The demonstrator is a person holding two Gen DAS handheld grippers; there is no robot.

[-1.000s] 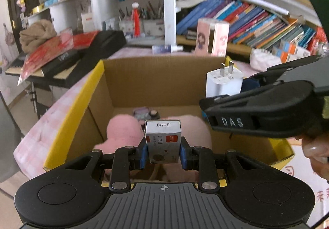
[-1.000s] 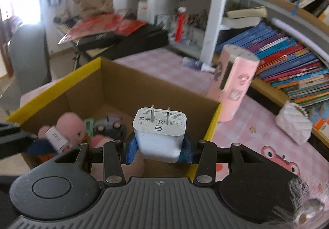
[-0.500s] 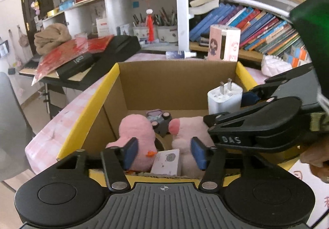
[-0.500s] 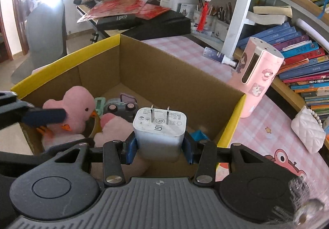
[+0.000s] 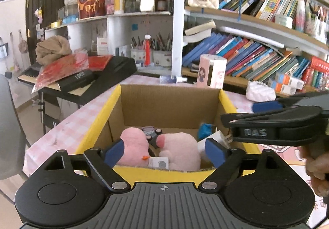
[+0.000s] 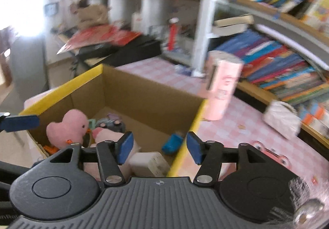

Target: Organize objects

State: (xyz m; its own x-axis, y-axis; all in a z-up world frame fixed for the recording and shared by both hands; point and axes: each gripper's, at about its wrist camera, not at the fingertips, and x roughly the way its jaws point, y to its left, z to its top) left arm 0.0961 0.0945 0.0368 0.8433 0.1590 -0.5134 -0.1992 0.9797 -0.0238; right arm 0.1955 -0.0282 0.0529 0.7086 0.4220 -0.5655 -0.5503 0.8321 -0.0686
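Note:
A cardboard box with yellow rims [image 5: 168,101] [image 6: 148,89] stands on the pink checked table. In it lie two pink plush toys [image 5: 134,147] [image 6: 65,128], a small white staple box [image 5: 158,162], a white charger [image 6: 147,162] [image 5: 213,139], a blue object [image 6: 172,143] and a small toy car [image 5: 151,133]. My left gripper [image 5: 164,149] is open and empty over the box's near rim. My right gripper [image 6: 157,146] is open and empty above the box's right side, just over the charger; it shows from the side in the left wrist view [image 5: 265,106].
A pink cylinder holder [image 5: 211,71] [image 6: 223,89] and a small spray bottle [image 5: 172,79] stand behind the box. A white quilted pouch [image 5: 260,92] [image 6: 281,117] lies to the right. Bookshelves fill the back; a black keyboard with red packets [image 5: 82,76] is at left.
My left gripper let go of the staple box, which now lies in the box, and pulled back. My right gripper opened and dropped the charger into the box.

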